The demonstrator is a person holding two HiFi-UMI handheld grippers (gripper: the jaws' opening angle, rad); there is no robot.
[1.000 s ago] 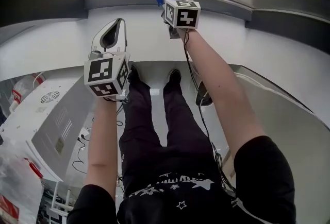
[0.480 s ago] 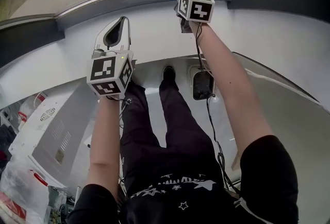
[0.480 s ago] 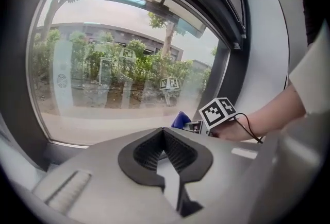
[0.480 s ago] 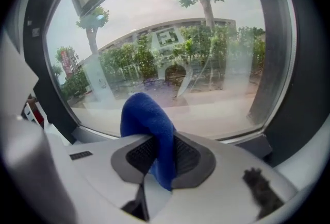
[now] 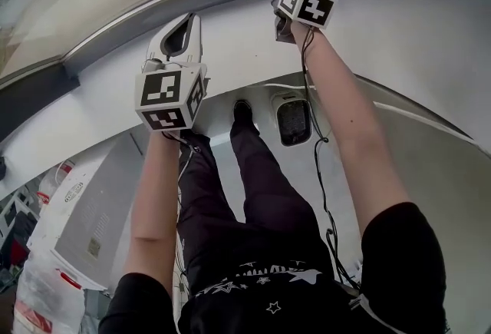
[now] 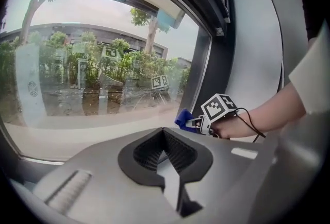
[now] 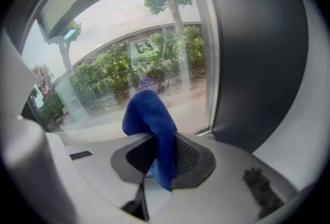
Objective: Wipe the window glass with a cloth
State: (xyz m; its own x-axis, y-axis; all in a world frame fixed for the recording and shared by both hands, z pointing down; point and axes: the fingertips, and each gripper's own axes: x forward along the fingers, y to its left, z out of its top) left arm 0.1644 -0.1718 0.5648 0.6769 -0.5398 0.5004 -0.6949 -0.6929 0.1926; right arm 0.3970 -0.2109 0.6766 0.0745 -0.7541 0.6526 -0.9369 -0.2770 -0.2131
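Blue fuzzy cloth (image 7: 149, 130) pinched in right gripper (image 7: 154, 155), folded tip close to clear window glass (image 7: 113, 63) beside dark frame post (image 7: 252, 63); contact unclear. Left gripper (image 6: 165, 152) closed on nothing, off glass. Risk: cloth slipping out under wiping pressure, bare jaw scraping pane.

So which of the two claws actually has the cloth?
The right claw: it is shut on the blue cloth, which sticks up out of it. The left claw is shut with nothing in it.

Workroom: large window (image 6: 103, 73), white machine (image 5: 88, 209)
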